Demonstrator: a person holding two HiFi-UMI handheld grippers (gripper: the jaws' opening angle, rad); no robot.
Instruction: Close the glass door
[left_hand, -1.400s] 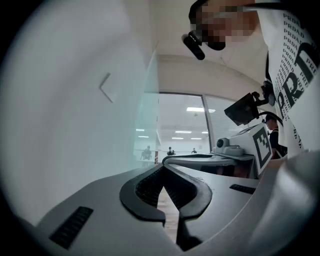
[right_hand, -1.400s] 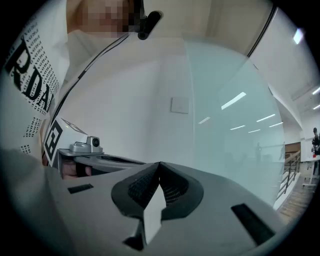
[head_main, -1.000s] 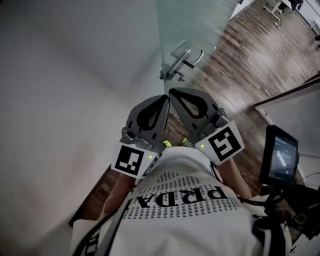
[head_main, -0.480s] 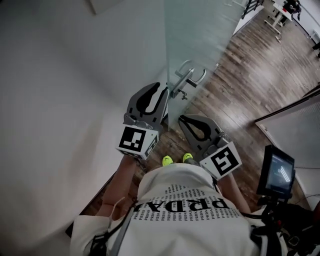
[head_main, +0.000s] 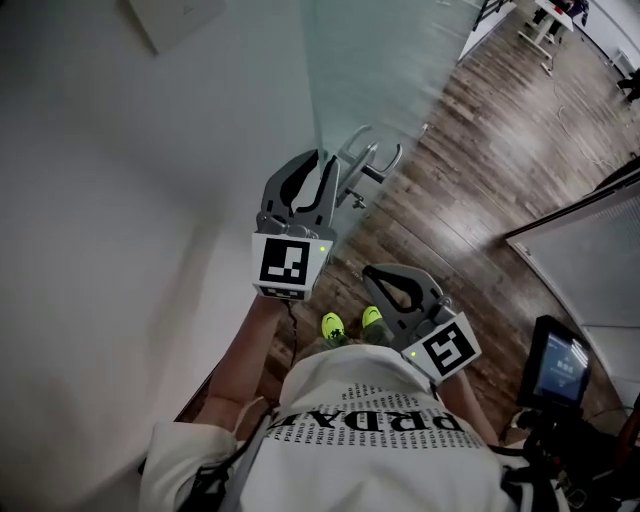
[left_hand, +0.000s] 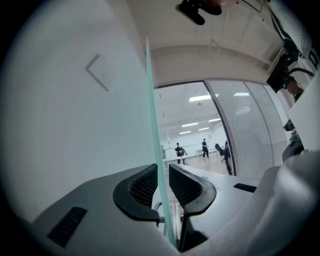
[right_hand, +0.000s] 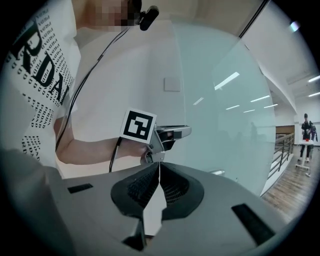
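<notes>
The frosted glass door (head_main: 385, 60) stands ajar beside the white wall, its metal handle (head_main: 362, 160) near the free edge. My left gripper (head_main: 318, 168) is raised to that edge, just left of the handle. In the left gripper view the door's green edge (left_hand: 150, 100) runs straight between the jaws of the left gripper (left_hand: 161, 176), and both pads sit against it. My right gripper (head_main: 378, 275) hangs lower, near the person's body, shut and empty. The right gripper view shows the shut right gripper (right_hand: 159, 172), the door pane (right_hand: 225, 100) and the left gripper's marker cube (right_hand: 139, 125).
A white wall (head_main: 100, 200) with a blank plate (head_main: 175, 15) lies to the left. Dark wooden floor (head_main: 500, 130) stretches beyond the door. A small screen (head_main: 560, 365) hangs at the person's right side. A blinds-covered partition (left_hand: 250, 125) stands to the right, with people far off.
My left gripper rose from the chest to the door's edge and took the glass between its jaws. The right gripper dropped lower and stayed shut.
</notes>
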